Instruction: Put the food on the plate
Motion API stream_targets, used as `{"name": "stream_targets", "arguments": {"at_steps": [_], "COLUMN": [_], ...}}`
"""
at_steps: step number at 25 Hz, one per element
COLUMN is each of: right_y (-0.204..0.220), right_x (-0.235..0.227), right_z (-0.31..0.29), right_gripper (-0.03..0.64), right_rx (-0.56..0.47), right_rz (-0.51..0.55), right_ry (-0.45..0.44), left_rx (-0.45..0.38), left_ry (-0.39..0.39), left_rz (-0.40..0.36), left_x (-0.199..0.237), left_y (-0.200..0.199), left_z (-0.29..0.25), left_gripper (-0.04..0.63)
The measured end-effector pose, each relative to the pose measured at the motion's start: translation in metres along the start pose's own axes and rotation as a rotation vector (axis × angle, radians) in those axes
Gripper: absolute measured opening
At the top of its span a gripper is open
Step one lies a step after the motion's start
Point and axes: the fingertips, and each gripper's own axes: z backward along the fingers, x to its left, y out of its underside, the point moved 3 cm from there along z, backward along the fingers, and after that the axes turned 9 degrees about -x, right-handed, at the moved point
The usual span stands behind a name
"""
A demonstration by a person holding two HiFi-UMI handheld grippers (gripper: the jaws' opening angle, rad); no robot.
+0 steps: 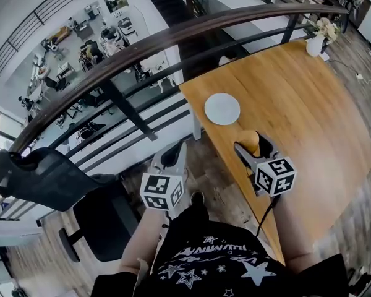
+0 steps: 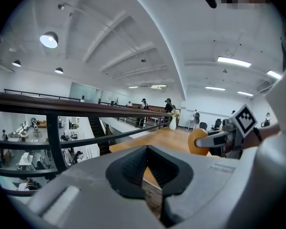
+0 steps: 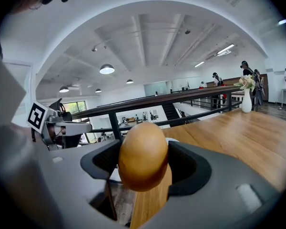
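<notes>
A round golden-brown bun (image 1: 249, 140) sits between the jaws of my right gripper (image 1: 251, 143), which is shut on it just above the near edge of the wooden table (image 1: 303, 104). In the right gripper view the bun (image 3: 143, 151) fills the gap between the jaws. The empty white plate (image 1: 222, 108) lies on the table a little beyond the bun; only a sliver of the plate (image 3: 172, 140) shows past it. My left gripper (image 1: 172, 156) hangs off the table's left side over the floor, its jaws together and empty (image 2: 150, 173). It sees the right gripper (image 2: 214, 140) and the bun (image 2: 197, 142).
A dark railing (image 1: 142, 48) runs along the table's far-left side, with an open drop to a lower floor behind it. A white vase with flowers (image 1: 317, 37) stands at the table's far corner. A black office chair (image 1: 80, 193) is at my left.
</notes>
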Motion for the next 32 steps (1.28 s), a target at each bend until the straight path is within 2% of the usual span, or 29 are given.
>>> {"name": "stream_targets", "arguments": {"at_steps": [14, 32], "right_y": [0.025, 0.062], "right_x": [-0.029, -0.074], "right_z": [-0.091, -0.179], "right_gripper": [0.318, 0.319], "right_rx": [0.138, 0.347], "right_rz": [0.035, 0.158], "right_ry": [0.099, 0.159], "left_rx": [0.047, 0.07], "left_ry": [0.048, 0.063], "left_rz": [0.037, 0.055], "left_x": [0.066, 0.099], "left_y": [0.009, 0.013], "left_z": [-0.043, -0.078], "left_gripper": [0.002, 0.002]}}
